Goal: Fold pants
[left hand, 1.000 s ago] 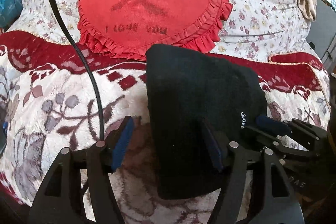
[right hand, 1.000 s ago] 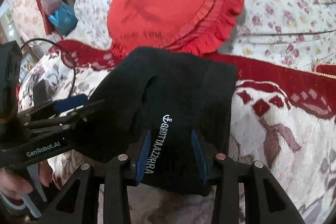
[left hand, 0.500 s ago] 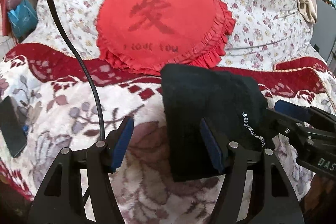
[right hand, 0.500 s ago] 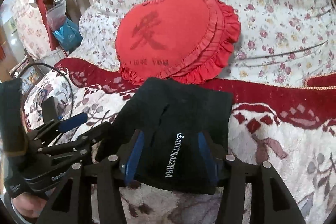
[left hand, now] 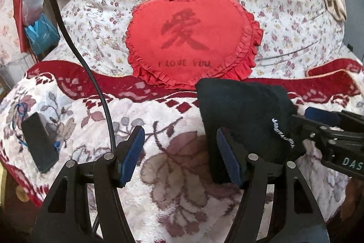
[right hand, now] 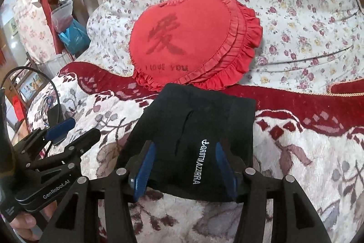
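Note:
The black pants (right hand: 200, 129) lie folded into a compact bundle on the floral blanket (left hand: 159, 174), white lettering up; they also show in the left wrist view (left hand: 243, 117). My right gripper (right hand: 185, 165) is open, above the bundle's near edge, holding nothing. My left gripper (left hand: 179, 153) is open over the blanket, to the left of the bundle, with its right finger at the bundle's left edge. The right gripper also shows at the right edge of the left wrist view (left hand: 323, 120), and the left gripper at the left of the right wrist view (right hand: 68, 131).
A red heart-shaped pillow (left hand: 191, 38) leans on a flowered duvet (left hand: 284, 3) just behind the pants. A black phone (left hand: 38, 142) and a black cable (left hand: 91, 74) lie on the blanket at left. Bags and clutter (right hand: 66, 22) stand beside the bed.
Both grippers have drawn back toward me and away from the folded pants. The right gripper's fingers have opened wider. The bundle stays where it was.

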